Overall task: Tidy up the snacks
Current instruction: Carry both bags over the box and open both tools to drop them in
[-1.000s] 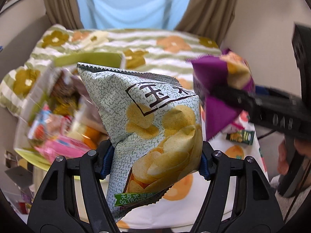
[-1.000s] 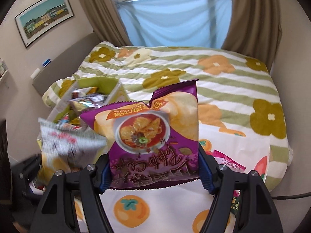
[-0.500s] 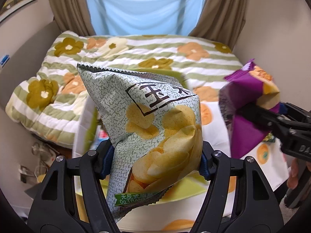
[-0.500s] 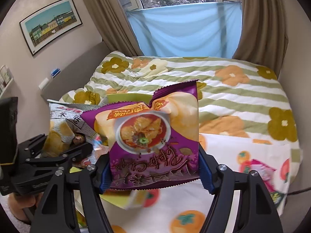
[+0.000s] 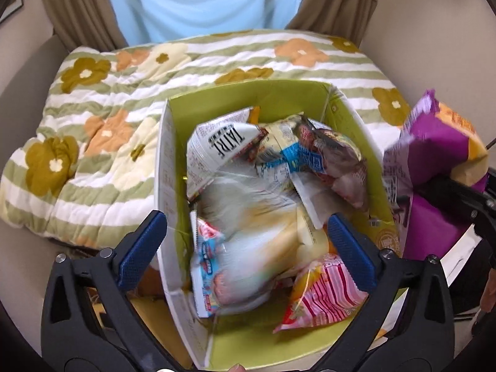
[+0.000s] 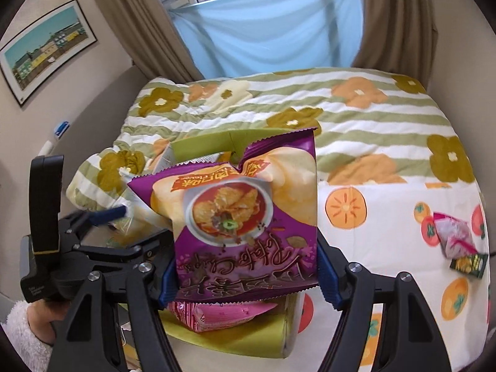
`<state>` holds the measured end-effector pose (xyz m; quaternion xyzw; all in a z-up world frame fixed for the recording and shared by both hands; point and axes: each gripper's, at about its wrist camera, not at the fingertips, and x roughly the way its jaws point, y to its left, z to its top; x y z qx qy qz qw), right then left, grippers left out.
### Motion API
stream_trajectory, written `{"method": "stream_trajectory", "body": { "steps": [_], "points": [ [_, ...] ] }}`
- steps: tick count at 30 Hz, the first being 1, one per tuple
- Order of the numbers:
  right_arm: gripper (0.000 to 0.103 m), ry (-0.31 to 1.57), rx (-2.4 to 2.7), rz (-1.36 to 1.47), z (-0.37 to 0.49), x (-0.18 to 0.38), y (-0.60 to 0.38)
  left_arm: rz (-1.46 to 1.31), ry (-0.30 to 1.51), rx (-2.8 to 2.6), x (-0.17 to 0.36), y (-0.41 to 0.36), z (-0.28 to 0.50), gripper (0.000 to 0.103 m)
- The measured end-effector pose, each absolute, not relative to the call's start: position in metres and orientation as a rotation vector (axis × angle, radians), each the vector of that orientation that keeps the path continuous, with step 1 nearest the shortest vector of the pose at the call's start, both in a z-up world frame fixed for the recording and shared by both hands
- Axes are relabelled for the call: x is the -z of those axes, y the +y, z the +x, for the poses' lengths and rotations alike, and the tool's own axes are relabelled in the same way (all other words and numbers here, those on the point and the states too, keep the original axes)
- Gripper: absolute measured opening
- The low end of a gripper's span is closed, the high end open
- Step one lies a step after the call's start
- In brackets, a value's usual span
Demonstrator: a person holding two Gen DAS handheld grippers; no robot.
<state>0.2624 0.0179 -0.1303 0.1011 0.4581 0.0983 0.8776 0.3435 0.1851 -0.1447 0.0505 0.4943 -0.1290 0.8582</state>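
Note:
My left gripper (image 5: 245,226) hovers over the green cardboard box (image 5: 279,90), its jaws opening wide. The pale green chip bag (image 5: 260,248) is a blur below and between them, loose from the pads, dropping onto the snack packets in the box. My right gripper (image 6: 245,276) is shut on a purple chip bag (image 6: 245,217) and holds it upright above the box's near right corner. In the left wrist view the purple chip bag (image 5: 434,155) hangs just right of the box. In the right wrist view the left gripper (image 6: 130,226) shows at the left.
The box (image 6: 201,145) stands on a white cloth with orange fruit prints (image 6: 387,241), in front of a striped flower quilt (image 6: 356,117). A pink striped packet (image 5: 325,294) lies in the box. A small pink packet (image 6: 455,235) and a small green packet (image 6: 468,265) lie at the right. A fluffy sleeve (image 6: 24,338) is at the lower left.
The left gripper has moved over the box and let go of the pale green chip bag, which now falls in. The right gripper has come over the box with the purple bag.

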Motion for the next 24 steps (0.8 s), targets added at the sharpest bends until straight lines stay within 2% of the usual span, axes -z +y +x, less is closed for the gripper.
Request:
{"method": "stream_trajectory", "body": {
  "steps": [10,19,21,22,23,24],
  "points": [
    [0.068,0.943,-0.237,0.210,0.258,0.130,0.038,0.036,0.996,0.208,0.129,0.230,0.317,0.102],
    [0.068,0.951,-0.232,0.235,0.270,0.140,0.056,-0.001,0.991,0.193,0.125,0.240,0.312,0.102],
    [0.073,0.943,-0.228,0.261,0.269,0.142,0.055,-0.003,0.995,0.193,0.127,0.240,0.310,0.102],
    [0.082,0.928,-0.217,0.274,0.266,0.142,0.054,-0.003,0.996,0.191,0.128,0.240,0.309,0.102],
    [0.096,0.910,-0.204,0.283,0.264,0.142,0.051,-0.003,0.999,0.187,0.131,0.240,0.308,0.102],
    [0.102,0.884,-0.189,0.294,0.259,0.143,0.047,-0.005,1.002,0.185,0.133,0.241,0.308,0.102]
  ]
}}
